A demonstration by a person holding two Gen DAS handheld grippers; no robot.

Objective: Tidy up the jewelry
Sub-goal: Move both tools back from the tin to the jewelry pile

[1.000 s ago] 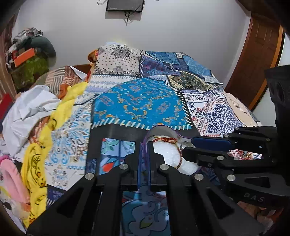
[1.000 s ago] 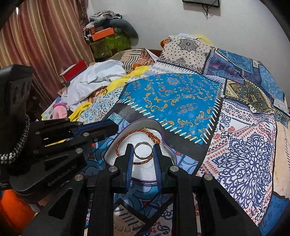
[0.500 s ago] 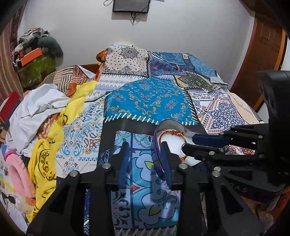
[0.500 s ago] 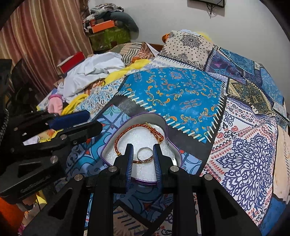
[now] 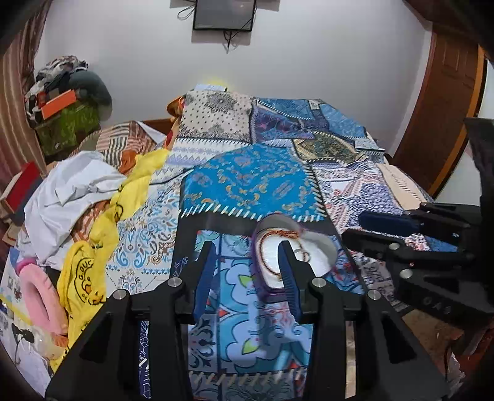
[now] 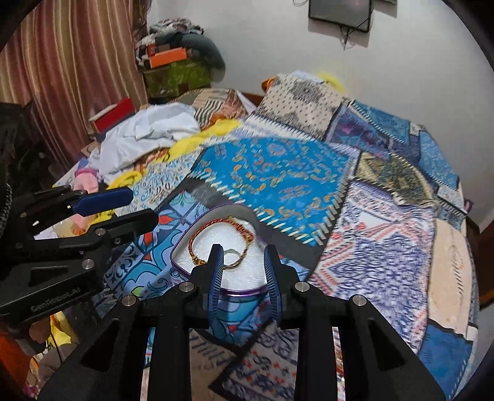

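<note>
box [image 6: 216, 246] with ring [image 6: 230, 257] and bracelet [image 6: 220, 236] on bed, just ahead of right gripper [image 6: 244, 256] | right nearer; left gripper [image 5: 247, 256] has box off its right finger | both jaws just opening, nothing held

Premises: a bedroom in a lived-in home. A bed [image 5: 278, 185] fills most of both views, covered by a patchwork spread [image 6: 293, 172] of blue, white and beige printed panels. Loose clothing lies heaped along the bed's left edge: a white garment [image 5: 71, 197], a yellow printed cloth [image 5: 92, 265] and a pink item [image 5: 40, 287]. In the far left corner stands a green patterned box [image 6: 176, 77] stacked with folded clothes and an orange box [image 6: 168, 57]. A striped curtain [image 6: 71, 71] hangs on the left side. A dark screen [image 5: 224, 14] with trailing cables is mounted on the plain white wall. A wooden door [image 5: 444, 101] stands at the right.
</note>
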